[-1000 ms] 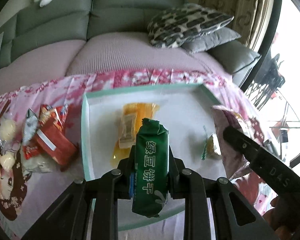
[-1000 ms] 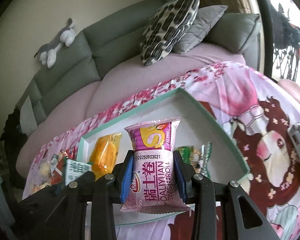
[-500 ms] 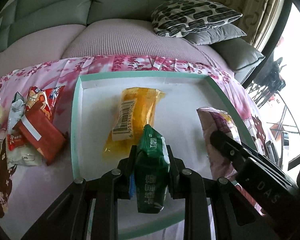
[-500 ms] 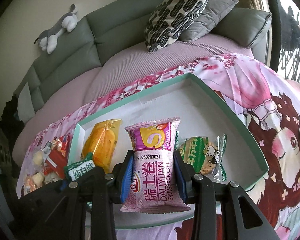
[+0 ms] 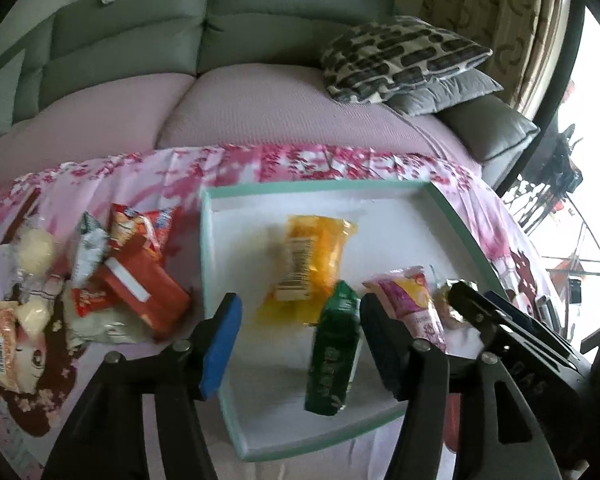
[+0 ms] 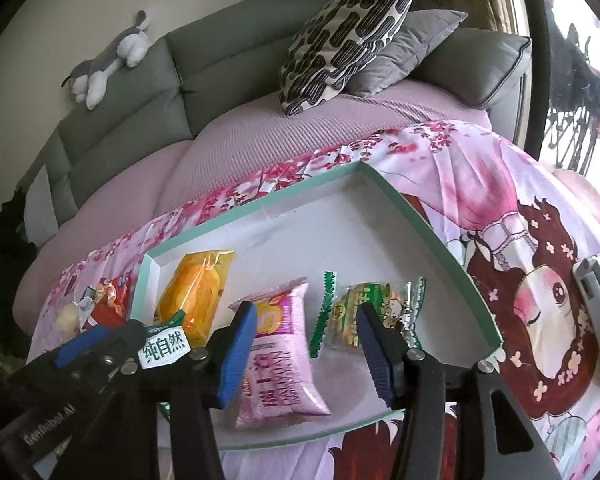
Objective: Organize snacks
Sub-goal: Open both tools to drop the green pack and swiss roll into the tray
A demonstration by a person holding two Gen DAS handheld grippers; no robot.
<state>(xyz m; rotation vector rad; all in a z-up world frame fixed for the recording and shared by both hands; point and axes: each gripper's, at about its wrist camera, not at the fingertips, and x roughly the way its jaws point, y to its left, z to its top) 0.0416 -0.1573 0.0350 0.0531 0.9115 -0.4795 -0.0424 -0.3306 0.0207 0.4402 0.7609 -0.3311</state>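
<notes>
A white tray with a teal rim (image 5: 456, 216) (image 6: 432, 224) lies on the pink printed cloth. My left gripper (image 5: 300, 344) is open over the tray's near left part; the green biscuit pack (image 5: 332, 364) lies loose in the tray by its right finger. My right gripper (image 6: 306, 354) is open; the pink Swiss roll pack (image 6: 280, 364) lies in the tray between its fingers. It also shows in the left wrist view (image 5: 412, 300). An orange pack (image 5: 312, 268) (image 6: 198, 296) and a green-edged cookie pack (image 6: 368, 312) also lie in the tray.
Several loose snacks lie on the cloth left of the tray: a red box (image 5: 140, 296), red bags (image 5: 140, 224), white puffs (image 5: 36, 248). A sofa (image 5: 260, 120) with cushions (image 6: 340, 40) stands behind. A plush toy (image 6: 108, 64) lies on its backrest.
Both grippers opened. The green pack dropped from my left gripper into the tray, and the pink pack dropped from my right gripper into the tray.
</notes>
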